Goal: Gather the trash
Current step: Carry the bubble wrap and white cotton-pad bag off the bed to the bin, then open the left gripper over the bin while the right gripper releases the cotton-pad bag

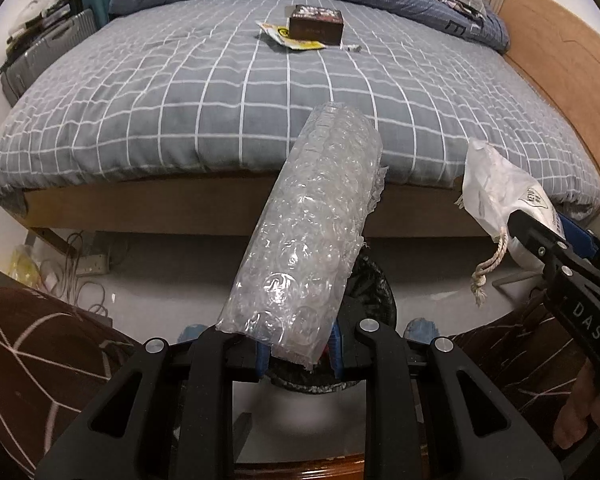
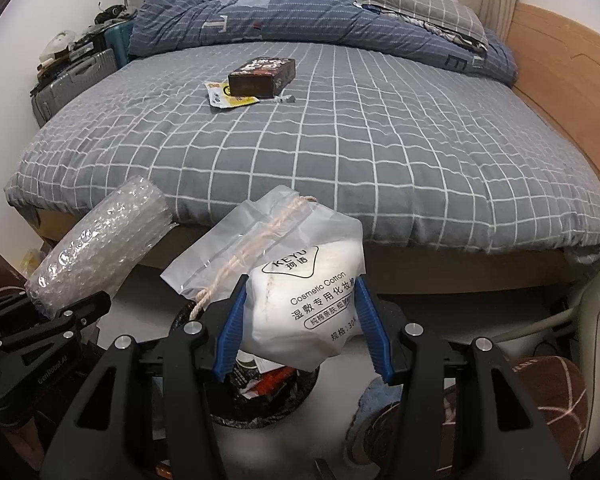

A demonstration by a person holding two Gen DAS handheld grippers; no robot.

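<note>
A roll of clear bubble wrap (image 1: pixel 312 236) is pinched at its lower end by the left gripper (image 1: pixel 298 354), whose jaws are pressed together on it; the roll is tilted up and away from the gripper, towards the edge of the bed (image 1: pixel 228 92). Its surface is shiny, and the round air cells are seen clearly. A white plastic bag of cosmetic cotton (image 2: pixel 304 300) is clamped between the blue pads (image 2: pixel 230 332) of the right gripper (image 2: pixel 302 334), which are half spread around its soft, full body. Black print is seen on the bag, the upper part is transparent and crumpled, and a beige cord (image 2: pixel 236 276) with a knotted end is hanging from it. Both things are held above the floor, in front of the bed. Under the grippers a round bin lined with a black bag (image 2: pixel 260 408) is placed on the floor; some packaging in red and white is seen inside it. On the checked grey bed cover a dark box (image 2: pixel 262 74) is lying, with a yellow and white wrapper (image 2: pixel 230 98) partly under it.
</note>
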